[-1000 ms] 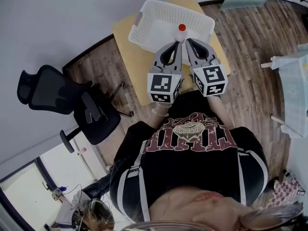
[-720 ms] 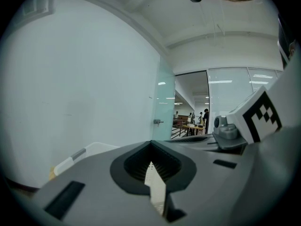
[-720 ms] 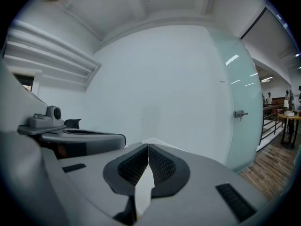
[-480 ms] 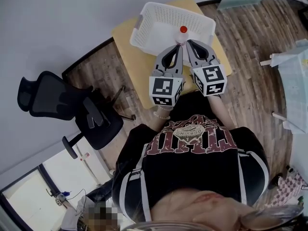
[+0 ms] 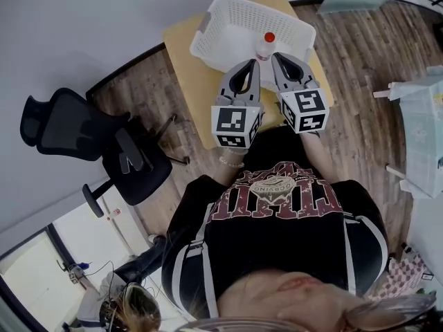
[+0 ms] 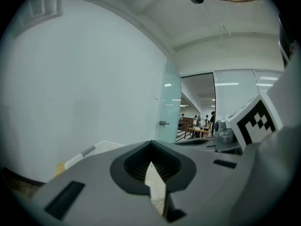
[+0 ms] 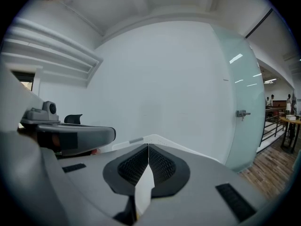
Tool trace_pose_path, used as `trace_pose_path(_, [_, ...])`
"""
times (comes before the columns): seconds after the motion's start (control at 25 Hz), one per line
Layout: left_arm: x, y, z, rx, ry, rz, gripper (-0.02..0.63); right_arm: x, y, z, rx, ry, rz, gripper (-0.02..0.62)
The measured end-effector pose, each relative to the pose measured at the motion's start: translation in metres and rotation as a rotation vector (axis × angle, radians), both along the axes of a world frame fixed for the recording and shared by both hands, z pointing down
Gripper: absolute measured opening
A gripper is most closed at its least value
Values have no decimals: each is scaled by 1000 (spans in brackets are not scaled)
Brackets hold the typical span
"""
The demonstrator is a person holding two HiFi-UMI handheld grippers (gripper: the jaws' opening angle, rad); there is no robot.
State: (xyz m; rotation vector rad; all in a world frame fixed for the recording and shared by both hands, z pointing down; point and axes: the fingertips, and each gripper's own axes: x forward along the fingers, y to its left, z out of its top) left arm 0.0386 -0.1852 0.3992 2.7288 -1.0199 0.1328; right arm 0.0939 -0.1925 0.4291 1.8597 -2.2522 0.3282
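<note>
Holding the left gripper (image 5: 253,63) and right gripper (image 5: 276,56) side by side above the table (image 5: 181,50), each with jaws pressed together on nothing. Pointing at a small red-capped bottle (image 5: 264,47) standing upright by the basket's (image 5: 228,19) near wall. Judging it light, smooth, likely slippery; favouring a hold on the body below the cap. Struggling to tell whether inside the basket, grippers covering its base.

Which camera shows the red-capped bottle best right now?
The head view: the red-capped bottle is seen from above, at the white basket's near edge. Neither gripper view shows it clearly.
</note>
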Motion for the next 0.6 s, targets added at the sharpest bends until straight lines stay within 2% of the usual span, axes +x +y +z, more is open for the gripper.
trace_pose_path(0.28, [2,-3,2,-2,-12,-39,46,4,-5,5,-8,-8,-32,18])
trace_pose_path(0.6, [26,-4,5,-21,-29,-58,46,25,-11,14,-40,-15,-61,18])
